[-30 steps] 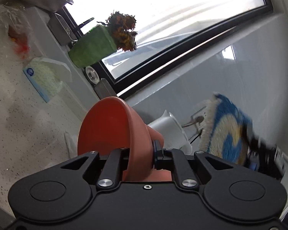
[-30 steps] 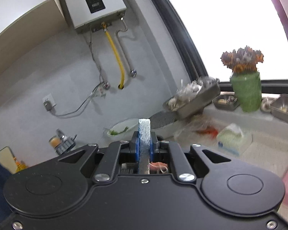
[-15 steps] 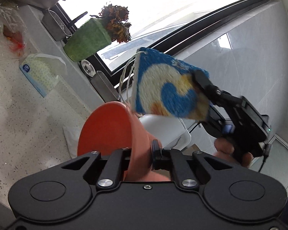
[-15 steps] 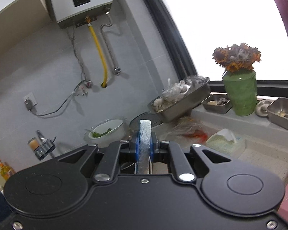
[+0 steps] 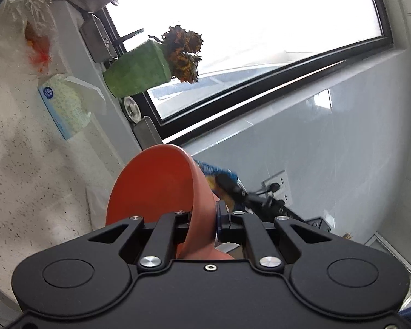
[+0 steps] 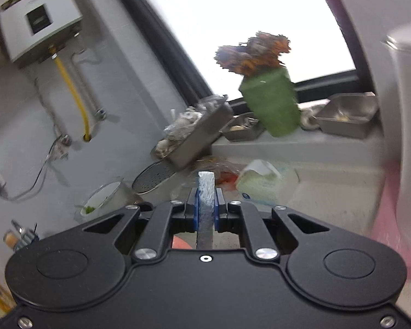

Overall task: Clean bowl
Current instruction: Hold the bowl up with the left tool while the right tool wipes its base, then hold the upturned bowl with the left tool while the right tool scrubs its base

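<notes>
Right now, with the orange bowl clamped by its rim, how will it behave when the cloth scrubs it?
The orange bowl looks stiff: its thin wall keeps its curve where the left hand-held gripper pinches it. Held at one edge only, it may pivot under pushing. Its smooth, glossy surface could prove slippery against the knitted cloth.

A home kitchen. A white gas water heater (image 6: 38,19) hangs on the grey tiled wall at ten o'clock in the right wrist view, a yellow hose (image 6: 71,90) running down from it. Below it, metal trays (image 6: 348,115) sit along the window sill, and a perforated strainer (image 6: 153,176) and a bowl with greens (image 6: 104,197) rest on the speckled stone tabletop (image 5: 22,170). A green vase of dried flowers (image 5: 139,72) stands by the big window (image 5: 246,27) at twelve o'clock in the left wrist view, a tissue pack (image 5: 64,107) lies at nine o'clock, and a wall socket (image 5: 276,185) sits at three o'clock.
</notes>
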Available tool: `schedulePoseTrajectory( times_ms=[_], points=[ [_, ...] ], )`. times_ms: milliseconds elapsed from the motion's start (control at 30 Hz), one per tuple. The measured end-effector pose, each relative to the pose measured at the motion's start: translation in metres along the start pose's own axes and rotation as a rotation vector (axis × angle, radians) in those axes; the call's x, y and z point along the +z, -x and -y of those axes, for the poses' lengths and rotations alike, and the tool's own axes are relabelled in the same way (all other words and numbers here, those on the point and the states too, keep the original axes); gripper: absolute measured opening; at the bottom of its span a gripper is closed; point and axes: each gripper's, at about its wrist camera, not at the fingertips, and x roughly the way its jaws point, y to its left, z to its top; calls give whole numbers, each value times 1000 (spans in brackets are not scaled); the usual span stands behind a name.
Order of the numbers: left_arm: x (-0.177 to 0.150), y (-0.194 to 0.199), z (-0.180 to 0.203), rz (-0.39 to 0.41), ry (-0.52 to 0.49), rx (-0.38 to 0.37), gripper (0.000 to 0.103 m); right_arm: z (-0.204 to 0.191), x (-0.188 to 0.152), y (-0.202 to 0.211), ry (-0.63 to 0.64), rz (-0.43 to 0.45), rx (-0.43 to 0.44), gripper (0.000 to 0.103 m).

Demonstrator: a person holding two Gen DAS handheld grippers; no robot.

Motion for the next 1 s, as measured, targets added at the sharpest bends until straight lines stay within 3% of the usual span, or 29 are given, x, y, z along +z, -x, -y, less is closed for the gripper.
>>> schedulePoseTrajectory(
  times_ms=[300,733,1000],
  points=[
    [7,3,-13,54,76,15,9,16,-24,10,-178,-17,19,12],
    [11,9,-29,97,164,43,9,7,-67,24,-204,-111,20,12],
    [12,11,-31,122,179,54,10,-8,-85,37,-211,-120,44,12]
  ],
)
